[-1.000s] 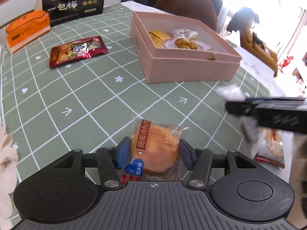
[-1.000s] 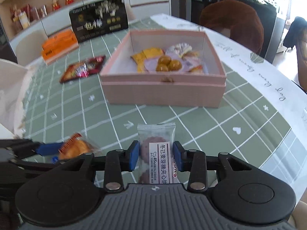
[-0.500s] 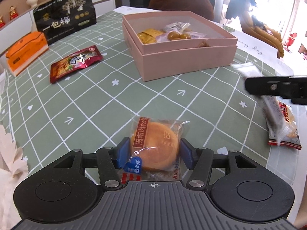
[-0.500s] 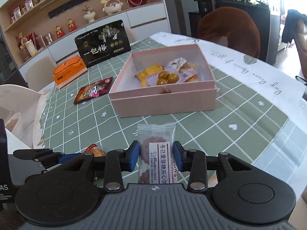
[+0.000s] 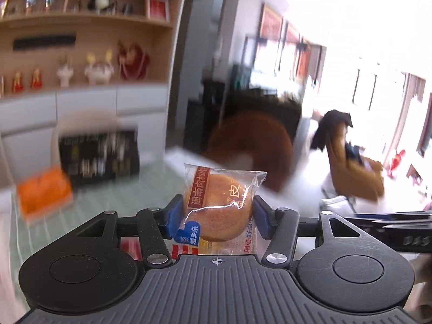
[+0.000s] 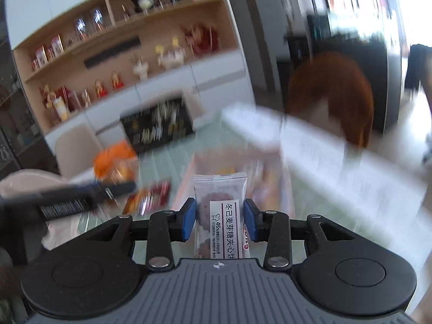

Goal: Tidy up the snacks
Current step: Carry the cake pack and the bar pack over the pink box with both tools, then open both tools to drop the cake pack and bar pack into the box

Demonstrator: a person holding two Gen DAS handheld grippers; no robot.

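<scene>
From my left wrist view, my left tongs (image 5: 218,217) hold the round pastry pack (image 5: 219,207) by its two sides, blue pads pressed against the wrapper so the cake stands upright between them and cannot slip while I carry it; beyond and left of the tongs lie a blurred orange box (image 5: 44,192) and a black bag (image 5: 98,154) on the tabletop (image 5: 140,191). From my right wrist view, my right tongs (image 6: 220,221) pinch the narrow biscuit pack (image 6: 220,205) edge to edge, label up, and the pink box (image 6: 280,189) sits just ahead, probably where both snacks belong.
</scene>
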